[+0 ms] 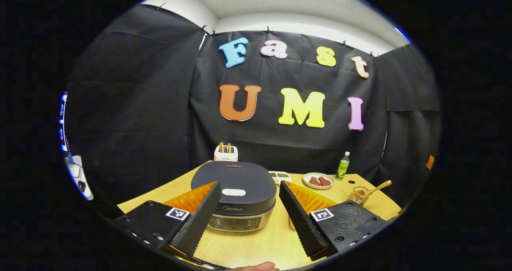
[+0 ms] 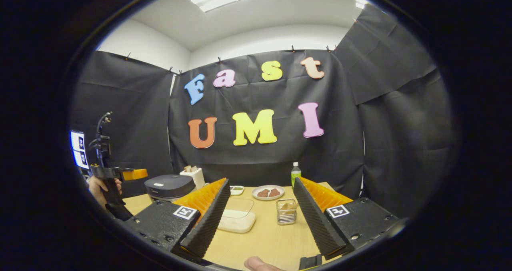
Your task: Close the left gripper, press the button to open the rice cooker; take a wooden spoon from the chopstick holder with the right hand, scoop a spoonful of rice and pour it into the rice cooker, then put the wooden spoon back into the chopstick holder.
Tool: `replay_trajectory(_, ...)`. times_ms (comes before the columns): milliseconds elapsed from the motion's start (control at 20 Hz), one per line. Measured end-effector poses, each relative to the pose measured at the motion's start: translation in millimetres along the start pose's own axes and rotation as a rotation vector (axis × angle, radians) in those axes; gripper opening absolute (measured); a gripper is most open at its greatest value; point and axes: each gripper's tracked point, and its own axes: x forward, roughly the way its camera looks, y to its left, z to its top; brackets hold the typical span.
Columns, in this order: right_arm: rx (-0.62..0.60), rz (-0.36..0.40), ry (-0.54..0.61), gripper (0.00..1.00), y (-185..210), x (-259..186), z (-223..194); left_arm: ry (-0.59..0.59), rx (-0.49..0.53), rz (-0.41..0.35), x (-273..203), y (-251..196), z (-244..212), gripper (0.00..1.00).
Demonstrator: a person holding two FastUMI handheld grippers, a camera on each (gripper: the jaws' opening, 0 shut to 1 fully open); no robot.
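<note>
Flanking rice cooker [image 1: 234, 195] — toaster [image 1: 225, 153], plate [image 1: 319, 180]

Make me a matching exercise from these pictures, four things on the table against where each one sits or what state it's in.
Things:
1. rice cooker
2. wooden spoon
3. bottle
4. plate

States:
A. upright by the back wall
B. lid shut
C. holds brown pieces
D. leaning in the mesh holder

Pairs: 1-B, 2-D, 3-A, 4-C
</note>
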Motion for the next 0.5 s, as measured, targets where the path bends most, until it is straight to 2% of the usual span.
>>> replay_trajectory(300,-0.014,-0.008,-0.014,1.0,-1,-12,11,-0.052,0.03,-0.057,-55,-21,17,0.94)
replay_trajectory(500,-0.026,-0.075,0.011,1.0,-12,-17,11,-0.037,0.061,-0.057,-78,-33,13,0.94)
